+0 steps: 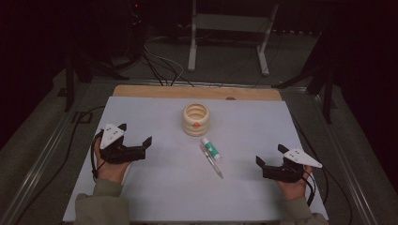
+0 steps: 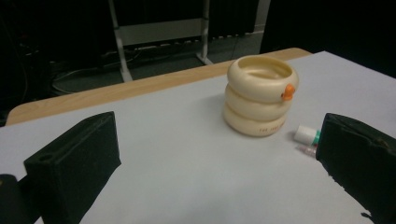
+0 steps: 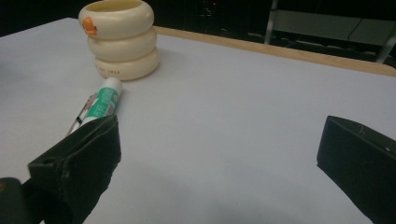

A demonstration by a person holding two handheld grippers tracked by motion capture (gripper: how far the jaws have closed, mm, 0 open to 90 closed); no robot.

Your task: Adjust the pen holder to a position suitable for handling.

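Glue stick (image 1: 210, 148) lies flat, cap toward the cup (image 1: 196, 119); both grippers' fingers gape empty.

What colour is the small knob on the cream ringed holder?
Orange knob, clearest in the left gripper view.

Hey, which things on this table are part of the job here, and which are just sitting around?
Part of the job:
- glue stick
- pen, touching the glue stick
- cream ringed holder, upright and open-topped
- left gripper and right gripper, both open and empty

Just lying about:
- white mat on the wooden table
- metal stand and cables on the floor behind
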